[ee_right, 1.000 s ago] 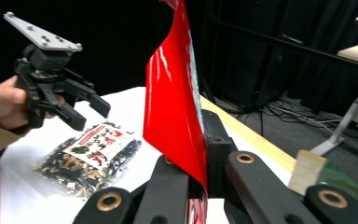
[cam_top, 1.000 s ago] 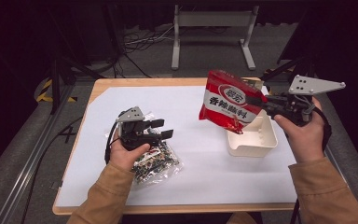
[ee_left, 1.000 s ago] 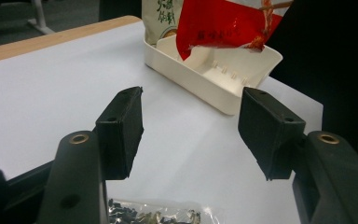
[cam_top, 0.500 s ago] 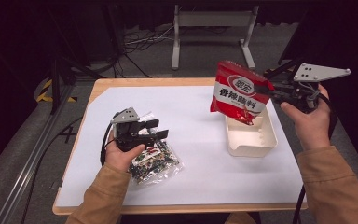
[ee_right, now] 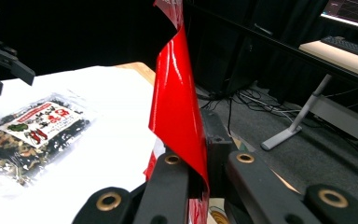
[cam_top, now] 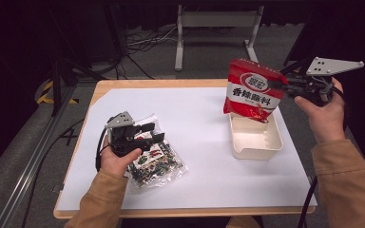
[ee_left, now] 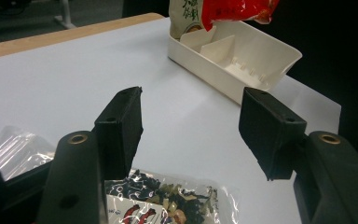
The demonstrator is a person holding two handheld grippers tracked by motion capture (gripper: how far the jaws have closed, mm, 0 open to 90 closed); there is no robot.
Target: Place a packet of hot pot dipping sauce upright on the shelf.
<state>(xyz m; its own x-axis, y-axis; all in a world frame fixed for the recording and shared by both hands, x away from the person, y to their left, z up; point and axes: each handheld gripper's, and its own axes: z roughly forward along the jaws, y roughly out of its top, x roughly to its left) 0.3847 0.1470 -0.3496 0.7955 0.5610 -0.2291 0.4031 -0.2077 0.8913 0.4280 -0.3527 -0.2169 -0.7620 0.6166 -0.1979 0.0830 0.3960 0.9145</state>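
Nearest the person, the left claw (cam_top: 145,135) rests low on the worktop (cam_top: 195,123) with its jaws spread wide and nothing between them; the clear packet (cam_top: 154,161) of dried vegetables lies just under and beside it, apparently untouched by the pads. Its jaws point across the white sheet toward the tray (ee_left: 242,60).

Farther off, the right claw (cam_top: 285,85) is pinched tight on the right-hand edge of the red pouch (cam_top: 254,92). From its own camera, the red film (ee_right: 179,112) stands up thin between the closed jaws. The pouch hangs upright in the air, long axis near vertical, its bottom edge hanging over the far end of the white tray (cam_top: 256,137); whether it touches the rim I cannot tell.

The relation that matters is pouch over tray: the tray sits directly below and slightly nearer than the pouch, its long side running away from the person. The right hand (cam_top: 321,111) is plainly the nearer one to it, so I would judge that lowering or tipping the pouch into the tray is that hand's job, while the left waits by the packet.
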